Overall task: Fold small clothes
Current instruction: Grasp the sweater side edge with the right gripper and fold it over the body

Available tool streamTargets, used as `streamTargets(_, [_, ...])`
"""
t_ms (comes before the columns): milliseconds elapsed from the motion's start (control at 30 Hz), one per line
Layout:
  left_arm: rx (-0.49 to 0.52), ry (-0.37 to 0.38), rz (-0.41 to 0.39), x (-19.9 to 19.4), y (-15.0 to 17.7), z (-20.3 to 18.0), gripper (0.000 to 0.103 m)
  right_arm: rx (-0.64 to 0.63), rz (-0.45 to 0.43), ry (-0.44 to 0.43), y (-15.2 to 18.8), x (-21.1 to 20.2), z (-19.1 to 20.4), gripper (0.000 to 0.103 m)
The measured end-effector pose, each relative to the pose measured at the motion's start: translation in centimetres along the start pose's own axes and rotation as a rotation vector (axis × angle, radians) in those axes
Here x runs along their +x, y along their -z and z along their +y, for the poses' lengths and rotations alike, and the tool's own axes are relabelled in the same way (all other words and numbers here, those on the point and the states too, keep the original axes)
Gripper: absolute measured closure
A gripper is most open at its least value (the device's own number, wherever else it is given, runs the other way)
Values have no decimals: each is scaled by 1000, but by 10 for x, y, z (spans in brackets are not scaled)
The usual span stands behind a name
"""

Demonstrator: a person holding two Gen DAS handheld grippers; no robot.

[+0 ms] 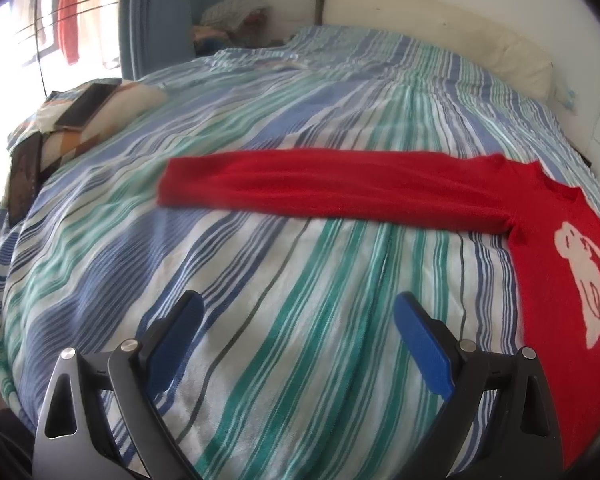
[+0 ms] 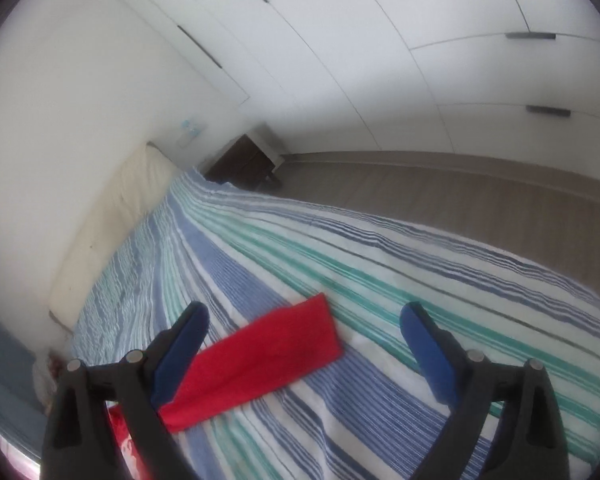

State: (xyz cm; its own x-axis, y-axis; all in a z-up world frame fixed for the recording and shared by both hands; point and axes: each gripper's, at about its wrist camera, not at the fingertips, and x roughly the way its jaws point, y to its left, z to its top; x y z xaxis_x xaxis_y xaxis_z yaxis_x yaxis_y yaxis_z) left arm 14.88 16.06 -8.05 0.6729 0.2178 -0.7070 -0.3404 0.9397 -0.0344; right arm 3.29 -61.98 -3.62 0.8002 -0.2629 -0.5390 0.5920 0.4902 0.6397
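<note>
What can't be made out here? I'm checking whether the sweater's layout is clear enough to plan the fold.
- red sweater: its body is cut off by the left wrist view's right edge; hem and far side unseen.
- right sleeve: in the right wrist view its shoulder end is hidden behind a gripper finger.
- white animal design: partly cut off and stretched by the fisheye.

Daylight blown out at the window (image 1: pixel 4 20), soft motion blur throughout, fisheye bending edges, dark vignetted corners.

The red knitted sweater with a white animal figure (image 1: pixel 560 280) is cut off by the right edge. In the right wrist view, the left blue-padded finger (image 2: pixel 180 352) hides part of its sleeve.
</note>
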Motion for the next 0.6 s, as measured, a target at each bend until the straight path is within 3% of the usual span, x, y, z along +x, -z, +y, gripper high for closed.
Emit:
streamTargets(167, [11,-13,-5,0,1,-1,6,152,287,-166,9,42,-10,8])
streamTargets(267, [16,-21,-2,0,2,-2,6,173,410,-196,31,72,1,8])
streamTargets(367, [12,-24,7,2,2,1,6,199,410,-129,48,103,-1,8])
streamTargets(533, [-33,-10,57,11,3,12,6,135,238,-65,41,122,-2,18])
streamTargets(567, [-45,-4,65,13,3,13,6,101,244,-50,42,127,2,32])
streamTargets(600, [-55,-1,72,14,3,15,6,55,262,-29,42,131,5,67])
